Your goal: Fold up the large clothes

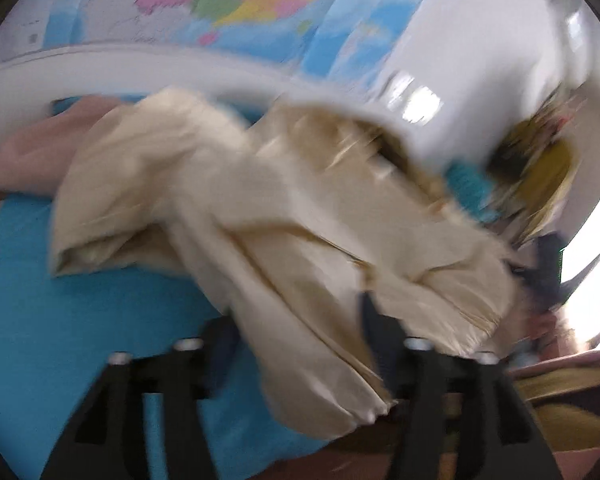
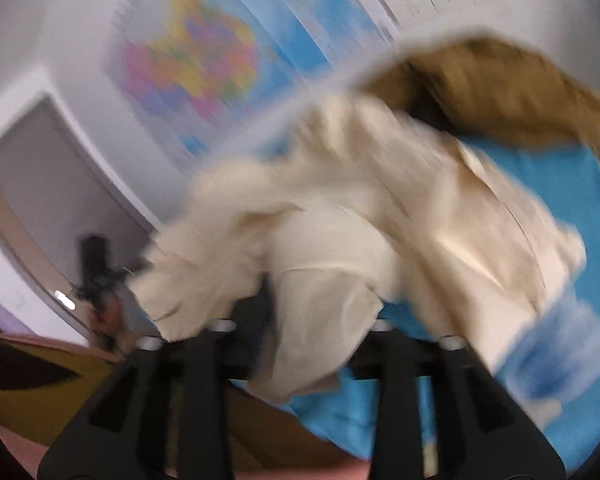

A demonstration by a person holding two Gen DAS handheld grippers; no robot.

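Left wrist view: a cream garment fills the middle of the blurred picture, crumpled and bunched, with long folds running down toward the camera. Its far end lies on a blue sheet, beside a pink cloth at the left edge. Its inner lining shows a darker tan shade near the top right. One hanging part drops between the two black fingers of the left gripper, whose jaws stand apart with cloth draped across the gap; whether the cloth is pinched there cannot be told, since the fabric hides the tips. A colourful map hangs on the white wall behind.

Right wrist view: the same cream garment is lifted and heaped just in front of the right gripper, a thick wad falling between its fingers and covering the tips. The jaws stand apart, and a grasp cannot be told through the blur. Beyond it a brown cloth lies on the blue sheet. The map shows on the wall, tilted.
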